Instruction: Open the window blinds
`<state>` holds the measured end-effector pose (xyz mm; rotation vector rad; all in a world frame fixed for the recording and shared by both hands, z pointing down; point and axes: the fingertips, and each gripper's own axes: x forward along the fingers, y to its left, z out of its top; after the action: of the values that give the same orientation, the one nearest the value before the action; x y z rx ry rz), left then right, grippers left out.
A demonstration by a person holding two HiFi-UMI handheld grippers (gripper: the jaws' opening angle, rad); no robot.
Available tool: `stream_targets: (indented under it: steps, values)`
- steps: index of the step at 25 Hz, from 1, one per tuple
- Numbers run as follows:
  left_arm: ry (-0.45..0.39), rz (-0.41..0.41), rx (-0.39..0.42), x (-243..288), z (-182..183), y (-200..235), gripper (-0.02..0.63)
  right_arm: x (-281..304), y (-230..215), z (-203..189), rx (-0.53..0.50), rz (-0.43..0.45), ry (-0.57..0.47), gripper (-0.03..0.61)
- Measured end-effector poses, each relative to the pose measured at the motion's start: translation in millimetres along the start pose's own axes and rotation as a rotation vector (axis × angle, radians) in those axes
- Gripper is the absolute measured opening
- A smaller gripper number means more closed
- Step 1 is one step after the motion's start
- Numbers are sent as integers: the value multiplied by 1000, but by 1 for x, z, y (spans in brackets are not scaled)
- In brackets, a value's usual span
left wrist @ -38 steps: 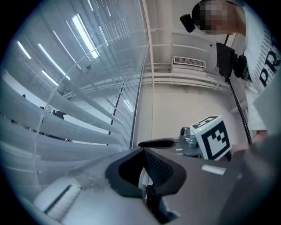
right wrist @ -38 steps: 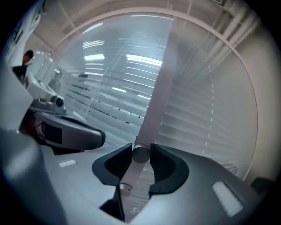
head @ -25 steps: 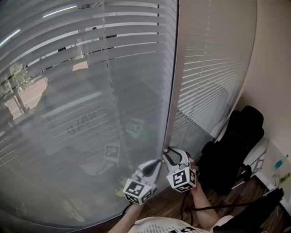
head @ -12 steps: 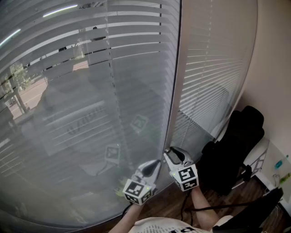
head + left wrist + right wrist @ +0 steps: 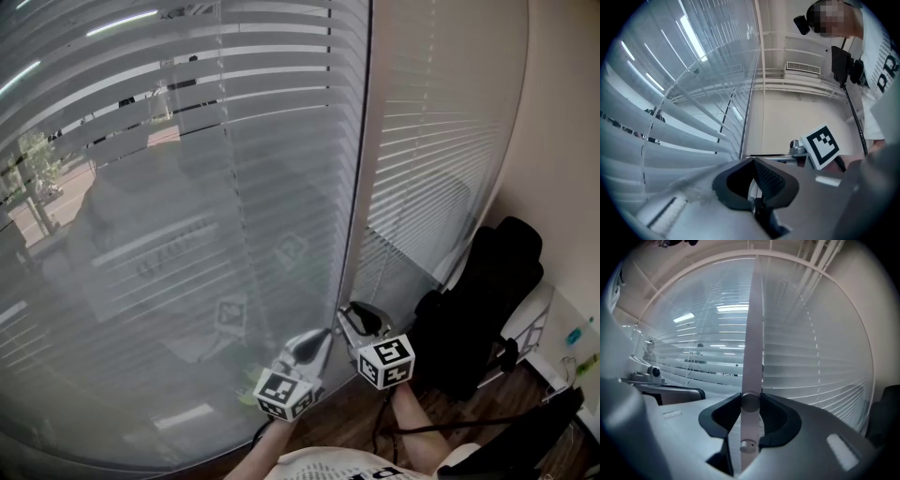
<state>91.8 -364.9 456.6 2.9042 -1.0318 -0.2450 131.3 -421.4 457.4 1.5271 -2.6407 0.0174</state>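
The slatted blinds cover the big window, and their slats stand partly tilted, so the street shows through. A pale tilt wand hangs between this blind and a second blind on the right. My right gripper is shut on the wand, which runs upright between its black pads. In the head view this gripper holds the wand's lower end. My left gripper waits just left of it, jaws together with nothing in them. The same left gripper points up along the slats.
A black bag leans against the wall at the lower right, with cables on the wooden floor beside it. The side wall closes the right. The window glass and slats lie close in front of both grippers.
My right gripper has rolled around the wand, so its marker cube shows a new face. The left blind's slats have tilted slightly further open. The left gripper kept still.
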Motion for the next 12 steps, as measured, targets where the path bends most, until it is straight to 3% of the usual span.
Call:
stream_targets:
  steps: [6, 8, 12]
  values:
    - [1, 5, 6, 0, 5, -2, -9, 0, 0, 0, -18, -3, -8, 133]
    - [2, 4, 4, -1, 6, -3, -9, -1, 1, 1, -99, -7, 5, 135]
    - [-1, 17, 5, -5, 8, 1, -9, -7, 9, 9, -383, -21, 39, 147]
